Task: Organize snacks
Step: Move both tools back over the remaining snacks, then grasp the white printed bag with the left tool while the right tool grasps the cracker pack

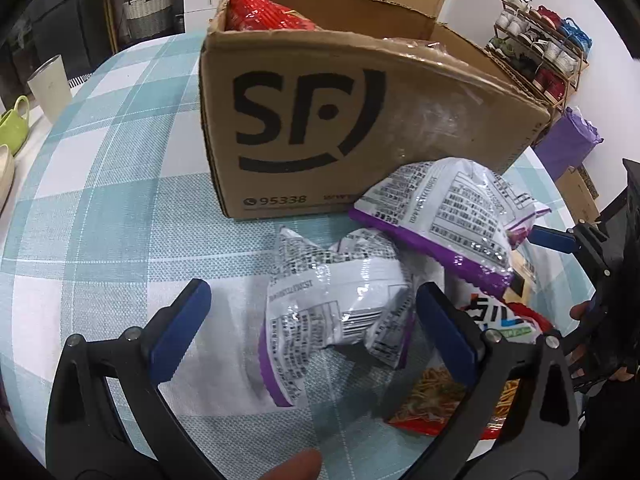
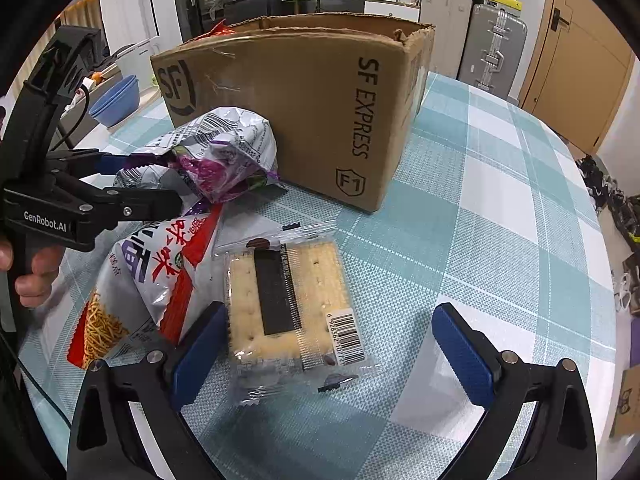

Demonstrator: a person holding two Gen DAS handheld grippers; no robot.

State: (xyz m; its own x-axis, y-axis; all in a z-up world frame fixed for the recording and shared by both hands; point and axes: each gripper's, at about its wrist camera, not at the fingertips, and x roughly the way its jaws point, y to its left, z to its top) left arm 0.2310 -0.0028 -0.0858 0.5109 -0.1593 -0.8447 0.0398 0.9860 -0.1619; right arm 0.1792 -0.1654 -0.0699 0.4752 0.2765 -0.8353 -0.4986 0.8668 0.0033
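An open cardboard SF box (image 1: 360, 120) stands on the checked tablecloth; it also shows in the right wrist view (image 2: 312, 108). A red snack bag (image 1: 264, 10) sticks out of it. My left gripper (image 1: 316, 312) is open around a silver-and-purple snack bag (image 1: 332, 312) lying on the table. A second purple bag (image 1: 452, 216) leans on the box. A red-and-white noodle snack bag (image 2: 160, 280) lies beside them. My right gripper (image 2: 336, 340) is open over a clear-wrapped cracker packet (image 2: 296, 300).
A beige cup (image 1: 50, 86) and a green mug (image 1: 14, 124) stand at the table's left edge. Blue bowls (image 2: 116, 100) sit beyond the box. A shoe rack (image 1: 540, 48) and suitcases (image 2: 492, 48) stand off the table.
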